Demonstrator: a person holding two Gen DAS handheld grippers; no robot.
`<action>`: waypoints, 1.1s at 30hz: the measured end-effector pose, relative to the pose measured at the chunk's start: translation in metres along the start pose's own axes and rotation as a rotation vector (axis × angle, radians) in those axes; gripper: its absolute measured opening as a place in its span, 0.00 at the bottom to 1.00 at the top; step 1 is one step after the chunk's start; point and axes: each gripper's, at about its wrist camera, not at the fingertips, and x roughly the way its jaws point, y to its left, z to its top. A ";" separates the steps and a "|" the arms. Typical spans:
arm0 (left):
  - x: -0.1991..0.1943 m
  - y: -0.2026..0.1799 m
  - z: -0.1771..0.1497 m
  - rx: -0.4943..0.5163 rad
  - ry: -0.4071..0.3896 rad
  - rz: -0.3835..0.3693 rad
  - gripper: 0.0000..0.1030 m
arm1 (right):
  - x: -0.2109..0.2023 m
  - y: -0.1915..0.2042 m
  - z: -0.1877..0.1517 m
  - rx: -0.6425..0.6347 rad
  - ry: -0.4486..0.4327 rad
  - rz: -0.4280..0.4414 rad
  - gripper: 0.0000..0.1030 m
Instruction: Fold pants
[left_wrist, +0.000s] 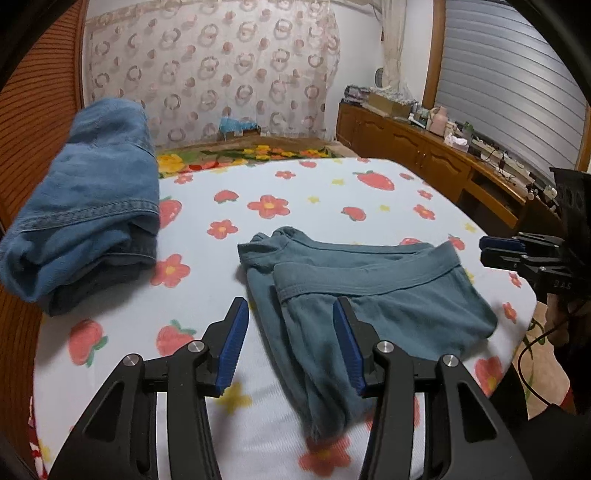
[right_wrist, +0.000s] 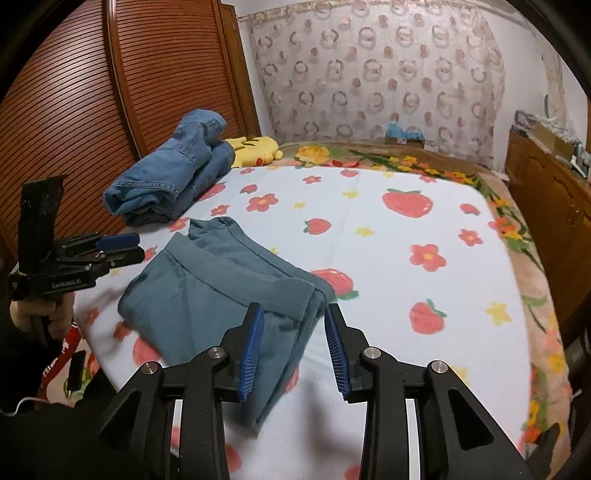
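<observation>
Left wrist view. The left gripper (left_wrist: 291, 341) stands with its jaws partly apart over the near edge of the bed; its blue pads (left_wrist: 232, 347) press on nothing. The teal pants (left_wrist: 369, 295), folded with the waistband on top, lie flat on the strawberry-print sheet (left_wrist: 332, 192), just beyond the fingertips and a little to the right. Folded blue jeans (left_wrist: 88, 206) sit well apart at the far left. At the right edge the right gripper (left_wrist: 506, 251) appears side-on, clear of the pants. A wooden sideboard (left_wrist: 424, 147) runs along the far right wall.

Right wrist view. The right gripper (right_wrist: 293, 349) hovers with jaws partly apart, nothing clamped, above the near right corner of the teal pants (right_wrist: 207, 291). The left gripper (right_wrist: 122, 247), gripped by a hand (right_wrist: 40, 314), is at the left, just beside the pants and not touching them. The blue jeans (right_wrist: 170, 177) lie far left, beside a yellow plush toy (right_wrist: 255, 147).
</observation>
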 end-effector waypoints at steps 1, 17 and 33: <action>0.007 0.001 0.001 -0.004 0.014 -0.010 0.45 | 0.007 -0.002 0.002 0.004 0.006 0.007 0.34; 0.037 -0.002 0.005 -0.009 0.068 -0.069 0.19 | 0.049 -0.005 0.011 0.029 0.086 0.032 0.34; -0.020 -0.017 0.022 0.030 -0.096 -0.086 0.12 | 0.006 0.015 0.024 -0.054 -0.066 0.040 0.08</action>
